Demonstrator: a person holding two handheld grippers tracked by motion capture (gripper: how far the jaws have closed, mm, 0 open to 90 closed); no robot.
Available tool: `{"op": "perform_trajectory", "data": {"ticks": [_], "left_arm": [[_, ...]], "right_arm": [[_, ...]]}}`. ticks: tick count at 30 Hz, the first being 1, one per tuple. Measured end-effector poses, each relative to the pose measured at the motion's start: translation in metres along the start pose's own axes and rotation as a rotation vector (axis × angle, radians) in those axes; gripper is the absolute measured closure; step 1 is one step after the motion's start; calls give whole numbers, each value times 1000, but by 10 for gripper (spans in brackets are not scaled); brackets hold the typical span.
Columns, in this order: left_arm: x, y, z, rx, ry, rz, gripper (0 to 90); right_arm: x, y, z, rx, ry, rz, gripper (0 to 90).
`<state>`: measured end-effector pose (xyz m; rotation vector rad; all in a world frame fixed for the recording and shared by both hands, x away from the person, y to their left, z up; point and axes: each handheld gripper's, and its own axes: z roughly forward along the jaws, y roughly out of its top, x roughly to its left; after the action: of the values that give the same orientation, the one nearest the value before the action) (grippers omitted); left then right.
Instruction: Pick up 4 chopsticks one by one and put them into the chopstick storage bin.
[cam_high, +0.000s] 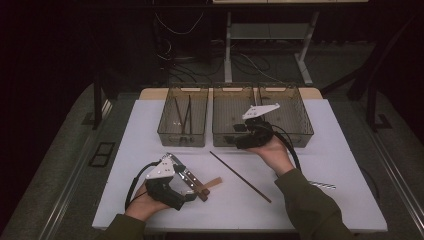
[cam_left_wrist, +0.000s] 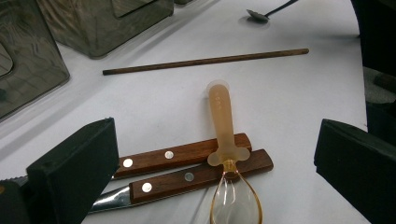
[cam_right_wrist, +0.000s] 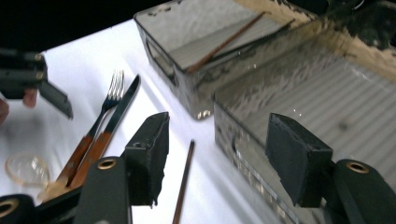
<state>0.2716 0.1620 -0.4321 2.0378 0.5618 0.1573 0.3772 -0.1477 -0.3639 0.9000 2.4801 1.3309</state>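
1. Cutlery lies near the front-left corner of the white tabletop (cam_high: 325, 150): a wood-handled knife (cam_left_wrist: 187, 179) and fork (cam_right_wrist: 100, 116) side by side, with a clear plastic spoon (cam_left_wrist: 229, 154) resting across their handles.
2. Left gripper (cam_high: 187, 190) hovers over this pile, jaws spread wide and holding nothing.
3. One dark chopstick (cam_high: 240, 176) lies loose at the tabletop's centre (angled toward the front-right).
4. Right gripper (cam_high: 240, 135) sits at the near wall of the middle bin (cam_high: 223, 137), jaws parted and empty.
5. Three smoky bins line the back edge; the left bin (cam_high: 172, 135) holds chopsticks.
6. Risk, as a judgement: because the spoon overlaps both handles, closing on one piece could drag or flip the others, and the smooth plastic may slip from the pads.
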Motion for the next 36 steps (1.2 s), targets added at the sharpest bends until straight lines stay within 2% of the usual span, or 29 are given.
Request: {"op": "perform_trajectory", "data": {"ticks": [10, 20, 28, 36], "left_arm": [[1, 0, 0, 8, 6, 2, 0], [0, -1, 1, 10, 11, 3, 0], [0, -1, 0, 10, 15, 6, 0], [-1, -1, 0, 13, 19, 7, 0]], "right_arm": [[0, -35, -30, -2, 0, 22, 362], [10, -76, -42, 49, 12, 25, 365], [23, -101, -50, 63, 16, 15, 445], [33, -121, -52, 118, 37, 10, 570]]}}
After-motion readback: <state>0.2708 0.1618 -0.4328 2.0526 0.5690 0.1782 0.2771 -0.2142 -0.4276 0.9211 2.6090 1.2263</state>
